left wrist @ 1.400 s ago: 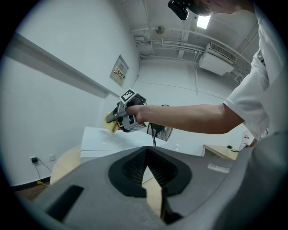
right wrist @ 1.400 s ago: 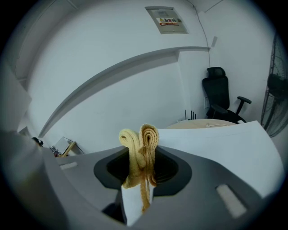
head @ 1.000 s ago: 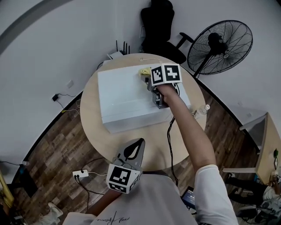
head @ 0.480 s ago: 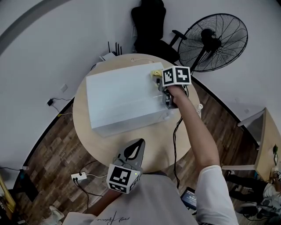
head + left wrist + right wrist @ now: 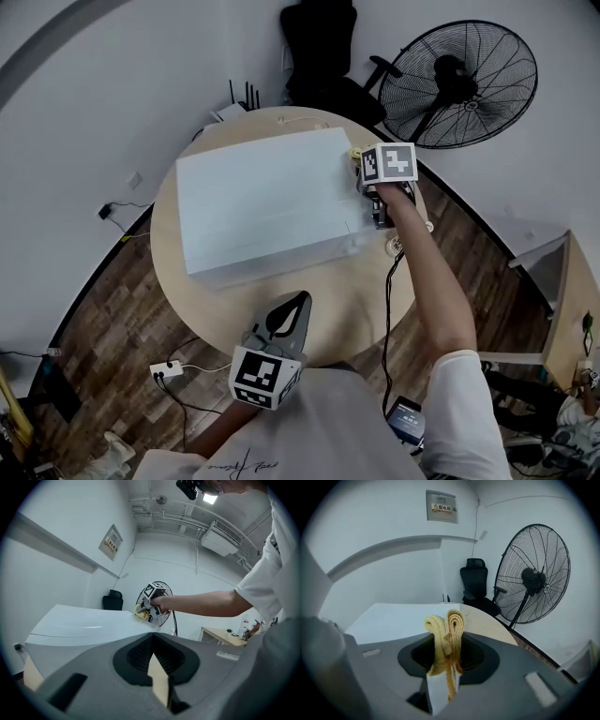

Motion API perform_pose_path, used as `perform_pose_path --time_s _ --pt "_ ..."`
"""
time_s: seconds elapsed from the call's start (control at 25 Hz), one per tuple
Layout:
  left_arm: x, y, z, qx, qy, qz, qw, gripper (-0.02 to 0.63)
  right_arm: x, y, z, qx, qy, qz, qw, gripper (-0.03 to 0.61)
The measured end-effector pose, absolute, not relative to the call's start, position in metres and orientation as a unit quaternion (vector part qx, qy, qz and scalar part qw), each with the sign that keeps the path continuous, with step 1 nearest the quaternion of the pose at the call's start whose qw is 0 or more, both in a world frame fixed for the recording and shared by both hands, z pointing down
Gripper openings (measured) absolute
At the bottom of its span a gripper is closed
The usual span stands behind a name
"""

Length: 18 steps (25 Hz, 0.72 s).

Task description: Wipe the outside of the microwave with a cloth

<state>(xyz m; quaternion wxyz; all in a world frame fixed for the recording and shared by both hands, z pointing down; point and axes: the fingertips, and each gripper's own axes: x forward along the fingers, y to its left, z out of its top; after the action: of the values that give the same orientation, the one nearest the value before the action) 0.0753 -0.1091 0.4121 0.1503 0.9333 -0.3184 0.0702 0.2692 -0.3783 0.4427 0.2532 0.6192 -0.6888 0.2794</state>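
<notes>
One top sweep done | right gripper [image 5: 361, 161], fingers pinching cloth [image 5: 445, 639], has slid to microwave [image 5: 262, 202] right edge | left gripper [image 5: 158, 677] fingers pressed together, empty | side panel likely next

big fan [image 5: 466, 84] & blk chair [image 5: 319, 47] (by wall), round table [image 5: 347, 305]

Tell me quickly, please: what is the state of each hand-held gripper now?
Left hand-held gripper: closed, holding nothing.
Right hand-held gripper: closed on the yellow cloth.

White microwave [image 5: 262, 197]; yellow cloth [image 5: 449, 625]; black fan [image 5: 452, 71]; table [image 5: 339, 302] tan, maybe wood-grain.
</notes>
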Motion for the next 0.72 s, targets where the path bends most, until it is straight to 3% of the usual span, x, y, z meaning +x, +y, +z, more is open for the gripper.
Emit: perform_pose_path --time_s 0.12,0.72 --pt "0.073 -0.109 0.412 0.933 -0.320 0.070 0.151 -0.011 0.263 -0.377 0.450 0.618 -0.684 0.275 0.275 0.127" --pt "0.033 -0.099 0.411 0.933 -0.323 0.064 0.147 -0.012 0.209 -0.369 0.450 0.616 -0.687 0.303 0.241 0.129"
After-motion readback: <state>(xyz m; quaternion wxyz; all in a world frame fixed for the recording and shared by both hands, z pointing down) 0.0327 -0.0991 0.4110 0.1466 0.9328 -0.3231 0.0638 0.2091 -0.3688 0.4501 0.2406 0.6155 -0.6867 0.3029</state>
